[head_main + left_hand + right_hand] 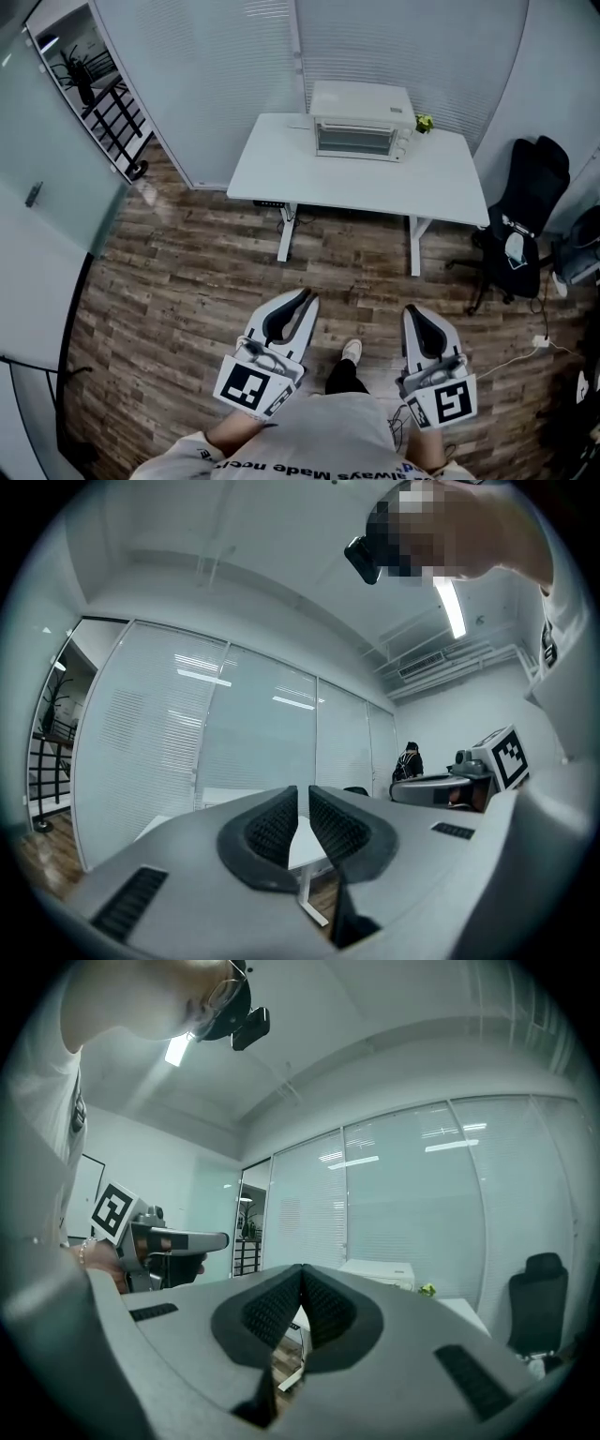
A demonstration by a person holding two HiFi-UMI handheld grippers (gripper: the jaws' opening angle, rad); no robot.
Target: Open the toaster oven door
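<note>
In the head view, the toaster oven (361, 122) sits at 12 o'clock from the person, at the back edge of a white desk (356, 183). Its glass door (353, 141) faces the person and is shut. A small green object (424, 123) lies just beside the oven at its 3 o'clock. A black chair (530, 216) stands at 2 o'clock, off the desk's right end. The left gripper (305, 296) and the right gripper (412, 311) are held low, at about 7 and 5 o'clock of the frame, both pointing toward the desk and well apart from it. One shoe (352, 351) shows on the wooden floor (187, 281) between them.

In the left gripper view, the jaws stand slightly apart, with a thin gap at the tips and nothing between them (only the desk's top and leg show far behind). The right gripper and its marker cube (507, 754) appear at 3 o'clock.

In the right gripper view, the jaws are closed, tips touching and empty. The oven sits just past the tips at 2 o'clock, the chair is farther right at 4 o'clock, and the left gripper is at 9 o'clock.
</note>
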